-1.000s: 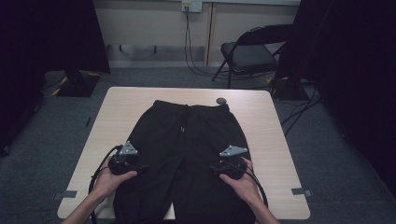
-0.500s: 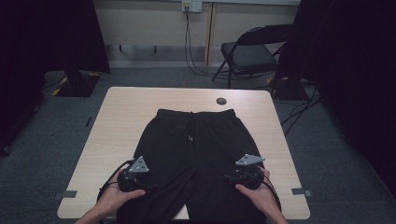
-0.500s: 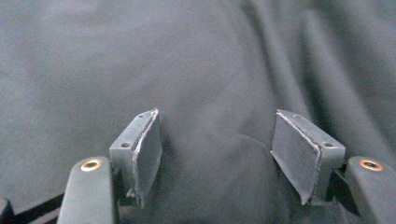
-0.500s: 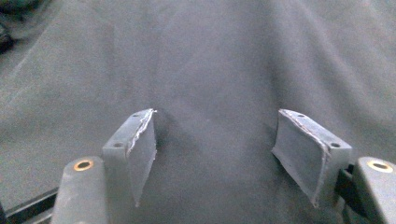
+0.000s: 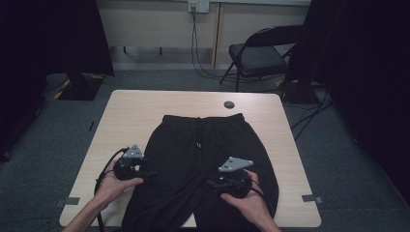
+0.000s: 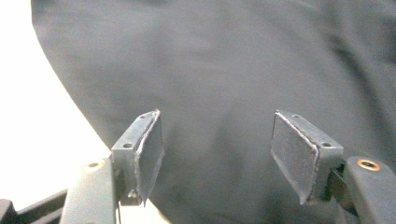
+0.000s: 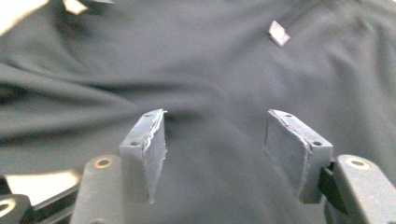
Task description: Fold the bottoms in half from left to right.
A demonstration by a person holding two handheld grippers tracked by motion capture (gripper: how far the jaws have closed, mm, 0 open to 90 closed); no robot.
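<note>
Fingers [image 6: 149,149] apart over black trousers [image 5: 203,159], nothing gripped

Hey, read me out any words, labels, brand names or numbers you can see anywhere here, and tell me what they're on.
No readable text anywhere.
Black trousers: no print or brand shows; the pale drawstring tip is blank.
Wall socket plate: too small and blurred to read any marking.
Table: no label on it.

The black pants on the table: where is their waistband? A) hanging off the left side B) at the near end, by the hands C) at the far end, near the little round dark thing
C: in the high view the waistband of the black pants lies toward the far edge, close to the small round dark thing.
</note>
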